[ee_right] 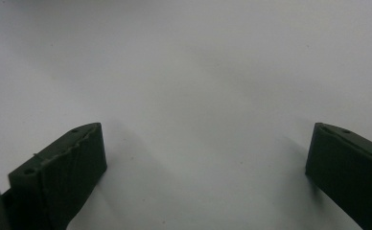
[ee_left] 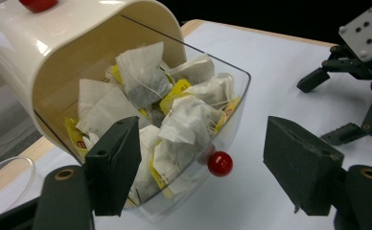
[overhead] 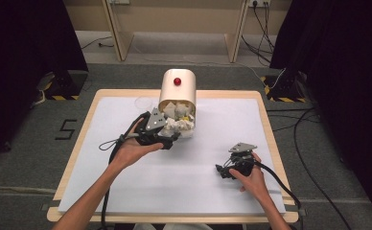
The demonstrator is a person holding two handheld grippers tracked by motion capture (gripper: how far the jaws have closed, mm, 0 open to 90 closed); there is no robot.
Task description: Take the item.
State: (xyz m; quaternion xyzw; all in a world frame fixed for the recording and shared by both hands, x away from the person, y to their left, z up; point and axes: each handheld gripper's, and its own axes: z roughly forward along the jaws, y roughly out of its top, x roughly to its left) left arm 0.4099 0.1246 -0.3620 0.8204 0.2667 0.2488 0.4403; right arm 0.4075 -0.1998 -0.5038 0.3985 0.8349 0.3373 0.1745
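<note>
Left gripper (ee_left: 201,165): jaws wide, at the tipped cream tea-bag box's (ee_left: 69,52) clear drawer (ee_left: 232,110).
Right gripper (ee_right: 205,177): jaws wide over white table cover (ee_right: 198,72).

Cream container (overhead: 177,88) of tea bags (ee_left: 184,120) blocking the table's far middle, left gripper (overhead: 167,136) crowding its open front; bare white sheet (overhead: 232,120) passable around right gripper (overhead: 224,171)

Black "5" on the floor (overhead: 65,129).
</note>
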